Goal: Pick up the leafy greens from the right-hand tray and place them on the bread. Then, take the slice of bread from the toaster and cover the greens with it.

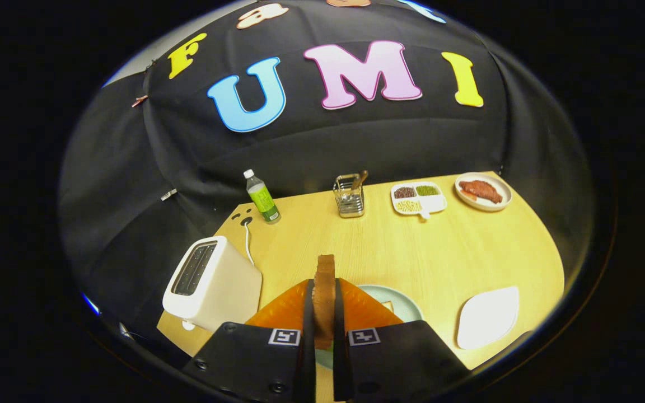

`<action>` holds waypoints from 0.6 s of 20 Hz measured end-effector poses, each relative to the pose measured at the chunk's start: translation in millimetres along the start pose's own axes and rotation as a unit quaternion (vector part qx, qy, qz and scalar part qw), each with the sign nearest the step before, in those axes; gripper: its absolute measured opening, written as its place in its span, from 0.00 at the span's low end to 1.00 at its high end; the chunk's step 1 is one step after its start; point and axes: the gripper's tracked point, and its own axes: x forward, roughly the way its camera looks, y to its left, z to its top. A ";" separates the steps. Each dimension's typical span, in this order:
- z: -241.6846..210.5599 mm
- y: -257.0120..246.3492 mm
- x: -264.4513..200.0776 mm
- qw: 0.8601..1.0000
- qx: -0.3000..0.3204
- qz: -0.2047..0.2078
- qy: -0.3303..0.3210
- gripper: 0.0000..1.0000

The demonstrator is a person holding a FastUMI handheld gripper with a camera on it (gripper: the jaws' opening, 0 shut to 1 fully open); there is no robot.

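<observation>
Black cloth wall behind wooden table (412,252). My gripper (323,313) narrow, both fingers pressing bread slice (325,291), held upright on edge between them. Just ahead and below, pale plate (398,299), mostly hidden by fingers; greens not visible to me. Toaster (210,282) at table's left edge, slots empty, cord running to back. Empty white tray (487,316) at right edge. Along back edge: bottle (262,197), wire caddy (349,196), divided dish (419,198), plate with meat (483,191) at back right corner.
</observation>
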 end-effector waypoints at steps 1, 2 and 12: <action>-9.3 -1.5 5.0 1.000 0.007 0.001 0.008 0.17; -16.9 -1.5 10.7 1.000 0.014 0.001 0.014 0.16; -65.8 -53.6 47.1 0.997 0.012 -0.046 0.056 0.17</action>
